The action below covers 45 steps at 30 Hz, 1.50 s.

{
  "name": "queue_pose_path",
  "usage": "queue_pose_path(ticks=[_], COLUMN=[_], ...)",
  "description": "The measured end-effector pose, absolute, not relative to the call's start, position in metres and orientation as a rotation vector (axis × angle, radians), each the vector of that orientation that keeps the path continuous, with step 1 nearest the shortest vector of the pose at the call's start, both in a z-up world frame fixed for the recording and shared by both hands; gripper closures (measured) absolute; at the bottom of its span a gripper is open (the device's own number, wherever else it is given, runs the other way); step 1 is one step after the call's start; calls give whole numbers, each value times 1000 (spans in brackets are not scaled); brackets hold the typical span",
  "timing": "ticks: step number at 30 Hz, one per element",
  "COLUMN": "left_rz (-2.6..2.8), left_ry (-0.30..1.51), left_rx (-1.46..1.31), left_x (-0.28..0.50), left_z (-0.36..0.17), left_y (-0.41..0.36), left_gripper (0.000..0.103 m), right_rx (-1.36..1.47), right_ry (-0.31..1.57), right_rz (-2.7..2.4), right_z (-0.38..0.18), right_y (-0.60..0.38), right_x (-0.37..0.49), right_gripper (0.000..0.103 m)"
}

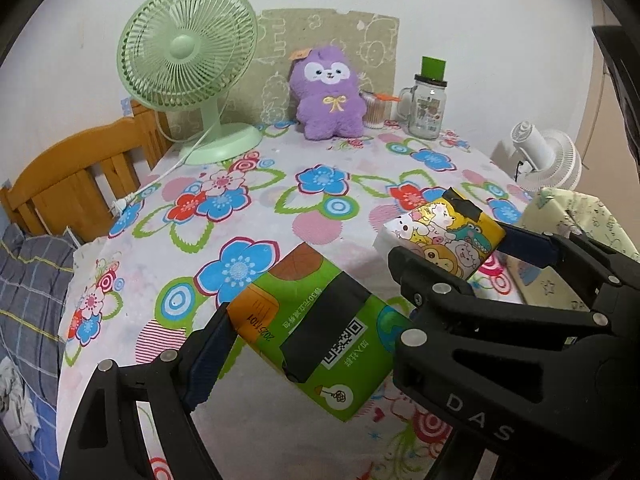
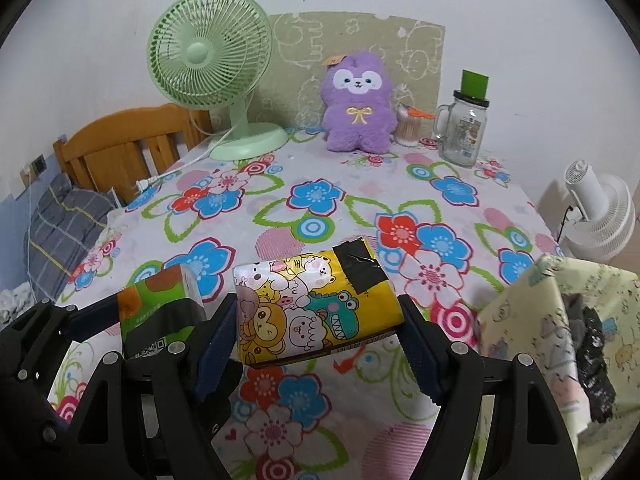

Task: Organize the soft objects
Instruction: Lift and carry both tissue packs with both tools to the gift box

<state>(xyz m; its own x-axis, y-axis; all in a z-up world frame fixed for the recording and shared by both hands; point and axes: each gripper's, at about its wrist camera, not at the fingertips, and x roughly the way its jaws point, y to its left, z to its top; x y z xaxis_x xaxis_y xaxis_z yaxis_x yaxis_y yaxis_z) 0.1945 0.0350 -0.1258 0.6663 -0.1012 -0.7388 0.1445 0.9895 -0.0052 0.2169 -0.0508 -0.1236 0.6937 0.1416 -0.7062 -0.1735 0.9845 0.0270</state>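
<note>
A: Left gripper (image 1: 316,344) status?
B: Clamped on the green tissue pack (image 1: 320,340), pads pressing both ends. Jaws stand wide because the pack is wide. Pack is off the surface (image 1: 280,184), tilted, black tape strip and QR code facing the camera.

A: Right gripper (image 2: 320,320)?
B: Same story. It grips the yellow cartoon-animal tissue pack (image 2: 316,308) across its short ends, lifted clear of the surface. Black tape patch on the top right of the pack.

A: Relative position of the two packs?
B: Side by side over the near part of the surface, green on the left, yellow on the right. Close together; can't tell whether they touch.

A: What else is on the surface?
B: Floral tablecloth over it. At the far edge: green desk fan (image 2: 212,60) at the far left corner, its cord trailing off the left edge. Purple plush toy (image 2: 358,100) upright at far centre, against a patterned board on the wall. Cotton swab container (image 2: 408,128) just beside the plush on its right. Glass mason mug (image 2: 464,128) with a green cap towards the far right corner.

A: Off the surface?
B: Pale cartoon-print fabric container (image 2: 560,320) by the near right edge. White fan (image 2: 600,216) behind it. Wooden headboard (image 2: 120,140) and grey plaid bedding on the left.
</note>
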Motion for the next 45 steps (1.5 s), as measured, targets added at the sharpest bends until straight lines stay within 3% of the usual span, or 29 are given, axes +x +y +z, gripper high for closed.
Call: queue_pose_path(ticks=[45], left_rz=[-241], left_ry=[621], left_rx=[120], left_x=[104], left_z=[-44], left_y=[-31], left_gripper=[15], right_rx=[28], right_ry=[581], right_rz=[42], right_z=[-38], right_y=[-126], right_x=[109], right_gripper=[25])
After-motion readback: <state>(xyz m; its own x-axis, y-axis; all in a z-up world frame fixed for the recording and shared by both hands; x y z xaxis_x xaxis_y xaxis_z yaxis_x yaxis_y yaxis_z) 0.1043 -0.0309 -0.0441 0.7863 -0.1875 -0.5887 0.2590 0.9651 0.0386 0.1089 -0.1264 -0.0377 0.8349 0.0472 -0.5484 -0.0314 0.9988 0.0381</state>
